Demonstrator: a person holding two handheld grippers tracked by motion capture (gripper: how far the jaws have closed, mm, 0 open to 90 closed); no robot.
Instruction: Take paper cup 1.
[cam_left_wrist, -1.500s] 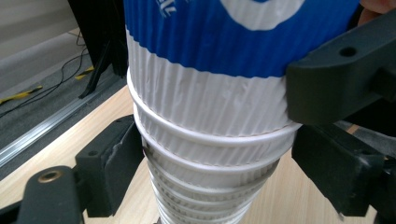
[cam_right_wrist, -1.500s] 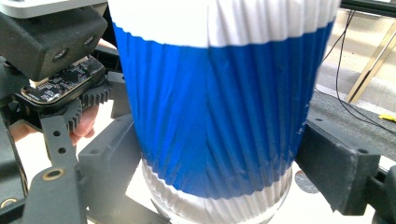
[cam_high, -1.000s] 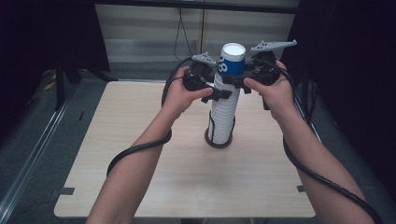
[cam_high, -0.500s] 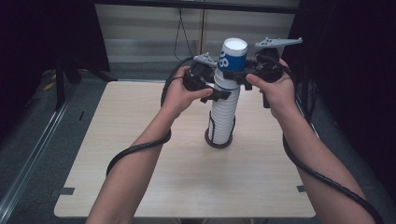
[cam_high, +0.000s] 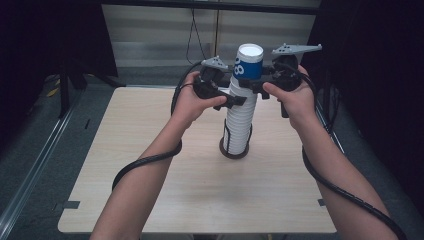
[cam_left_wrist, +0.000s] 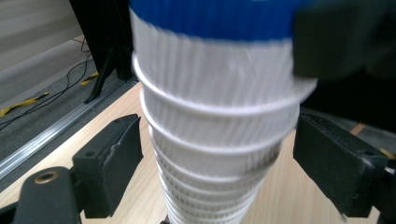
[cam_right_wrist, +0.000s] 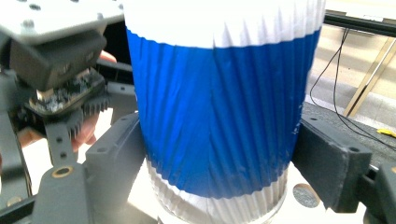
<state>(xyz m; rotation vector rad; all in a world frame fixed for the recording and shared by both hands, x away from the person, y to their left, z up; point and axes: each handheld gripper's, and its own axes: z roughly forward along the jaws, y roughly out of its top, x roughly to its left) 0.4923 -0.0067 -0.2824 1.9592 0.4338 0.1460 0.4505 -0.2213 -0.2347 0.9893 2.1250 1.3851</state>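
From the high view, a tall stack of white ribbed paper cups (cam_high: 239, 125) stands upright in a dark round base (cam_high: 234, 151) at the middle of the pale wooden table (cam_high: 150, 190), with a blue-banded paper cup (cam_high: 248, 62) sitting on top of it. The person's two hands meet at the upper part of the stack: the left gripper (cam_high: 231, 100) comes in from the left, slightly lower, and the right gripper (cam_high: 256, 86) from the right, just under the blue cup. Black cables (cam_high: 145, 162) trail back along both forearms toward the near edge. The jaw gaps are too small to read in this view. The left gripper view supplies what is hidden there: its two black jaws stand on either side of the white stack, below the blue band, with table showing between the left jaw and the cup wall and the right jaw very near the rims, so contact there cannot be told; the left gripper appears released around the stack rather than clamped. The right gripper view shows the blue-banded cup between its own jaws, the left jaw right against the cup's lower edge and the right jaw just beside the wall with a thin gap; whether it is pinching the cup cannot be told. That view also shows the left gripper's body and fingers (cam_right_wrist: 88, 130) just to the left of the cup.
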